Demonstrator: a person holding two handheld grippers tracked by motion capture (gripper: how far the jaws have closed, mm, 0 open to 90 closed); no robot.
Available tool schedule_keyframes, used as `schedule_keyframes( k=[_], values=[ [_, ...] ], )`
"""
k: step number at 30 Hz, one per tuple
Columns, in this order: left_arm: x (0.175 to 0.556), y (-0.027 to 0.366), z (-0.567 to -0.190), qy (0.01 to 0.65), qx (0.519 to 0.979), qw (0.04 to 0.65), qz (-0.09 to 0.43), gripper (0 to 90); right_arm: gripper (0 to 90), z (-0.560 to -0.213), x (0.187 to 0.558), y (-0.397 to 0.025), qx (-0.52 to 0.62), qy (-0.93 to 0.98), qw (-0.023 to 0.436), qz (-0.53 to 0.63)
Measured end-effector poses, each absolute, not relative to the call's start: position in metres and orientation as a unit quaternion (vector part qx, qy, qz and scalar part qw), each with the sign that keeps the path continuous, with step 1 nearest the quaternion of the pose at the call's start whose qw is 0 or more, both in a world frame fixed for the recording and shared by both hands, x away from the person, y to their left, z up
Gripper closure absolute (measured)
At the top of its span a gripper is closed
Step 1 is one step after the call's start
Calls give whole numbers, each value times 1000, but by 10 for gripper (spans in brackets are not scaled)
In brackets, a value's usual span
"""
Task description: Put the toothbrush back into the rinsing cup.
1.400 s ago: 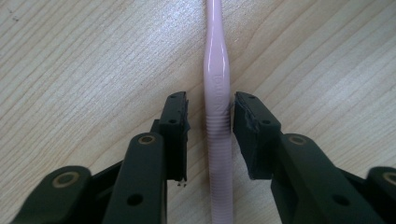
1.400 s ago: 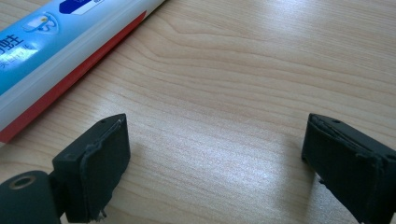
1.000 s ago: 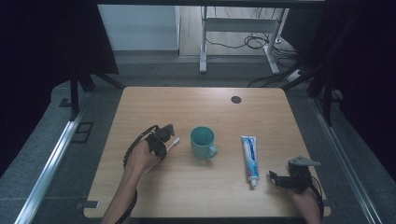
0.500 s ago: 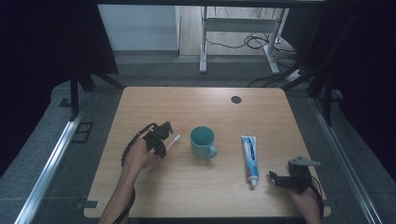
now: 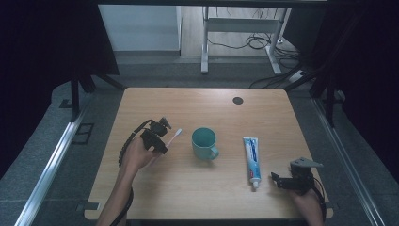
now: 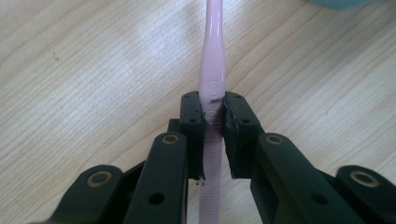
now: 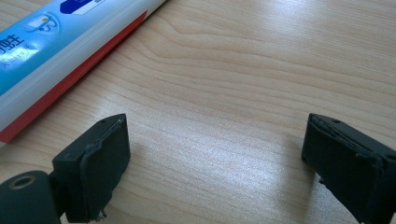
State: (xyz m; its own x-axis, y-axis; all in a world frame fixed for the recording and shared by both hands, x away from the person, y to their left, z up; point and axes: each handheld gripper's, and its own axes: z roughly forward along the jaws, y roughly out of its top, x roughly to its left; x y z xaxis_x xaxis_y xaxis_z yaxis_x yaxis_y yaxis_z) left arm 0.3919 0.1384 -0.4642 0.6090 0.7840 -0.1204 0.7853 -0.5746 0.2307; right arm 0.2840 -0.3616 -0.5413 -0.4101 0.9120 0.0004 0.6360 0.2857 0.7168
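Note:
A pink toothbrush (image 6: 212,70) is clamped between the jaws of my left gripper (image 6: 213,116), its handle running up and away over the wood. In the high view the left gripper (image 5: 162,136) holds the toothbrush (image 5: 174,136) with the head pointing toward the teal mug (image 5: 204,142) at the table's middle. A blue and white toothpaste tube (image 5: 252,159) lies right of the mug. My right gripper (image 5: 277,180) rests near the front right edge, open, just right of the tube's cap end; the tube (image 7: 56,46) lies beside its left pad (image 7: 95,168).
The wooden table (image 5: 197,197) has a round black grommet (image 5: 237,100) near the far edge. Grey floor, metal rails and a desk frame with cables lie beyond the table.
My left gripper with the toothbrush has lifted slightly and shifted toward the mug. The right gripper has stayed put.

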Motion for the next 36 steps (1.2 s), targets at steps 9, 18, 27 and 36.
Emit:
schedule_keyframes(
  k=[9,18,27,36],
  values=[
    [389,138,-450,433,885,171,13,791,76,-541,284,-362,500,774,212,327],
    [387,138,-439,424,881,209,29,791,76,-541,284,-362,500,773,211,327],
    [385,138,-429,416,875,245,42,790,76,-541,284,-362,500,774,212,326],
    [383,135,-419,402,871,277,56,791,76,-541,284,-362,500,773,212,327]
  ],
)
